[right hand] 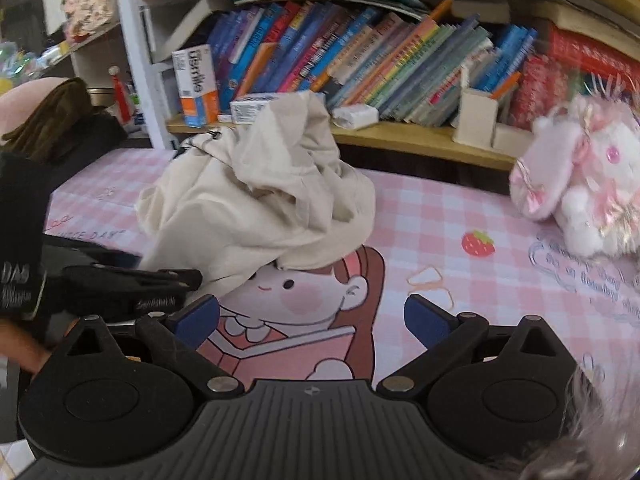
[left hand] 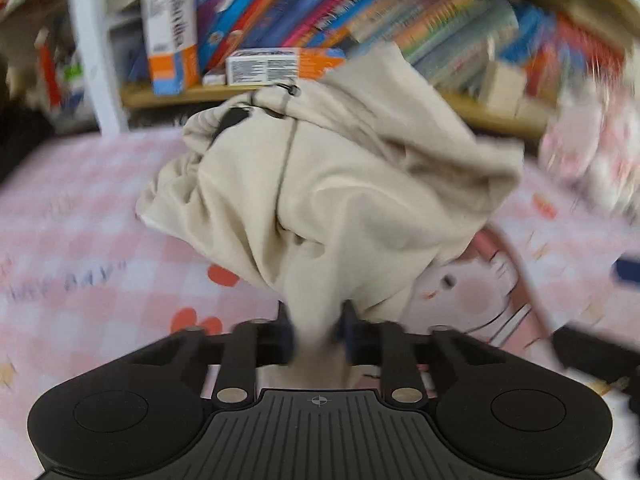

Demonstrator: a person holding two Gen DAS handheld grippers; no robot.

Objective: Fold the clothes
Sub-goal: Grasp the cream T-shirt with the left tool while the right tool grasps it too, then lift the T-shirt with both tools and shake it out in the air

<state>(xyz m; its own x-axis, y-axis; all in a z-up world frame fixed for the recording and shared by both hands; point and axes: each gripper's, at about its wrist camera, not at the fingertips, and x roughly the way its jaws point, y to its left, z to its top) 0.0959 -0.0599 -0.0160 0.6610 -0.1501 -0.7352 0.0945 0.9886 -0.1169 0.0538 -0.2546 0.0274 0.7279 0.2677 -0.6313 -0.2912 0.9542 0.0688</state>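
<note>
Right wrist view: beige garment point(right hand: 256, 200) lying heaped on pink checked bedsheet point(right hand: 440, 216), toward shelf-side edge, ahead-left of my right gripper point(right hand: 312, 316). Right gripper standing wide open, gripping nothing. Left gripper point(left hand: 318, 334) nearer, pinching garment's near hem, cloth rising away toward bookshelf point(left hand: 360, 20). Judging right needs reaching left-forward.
</note>
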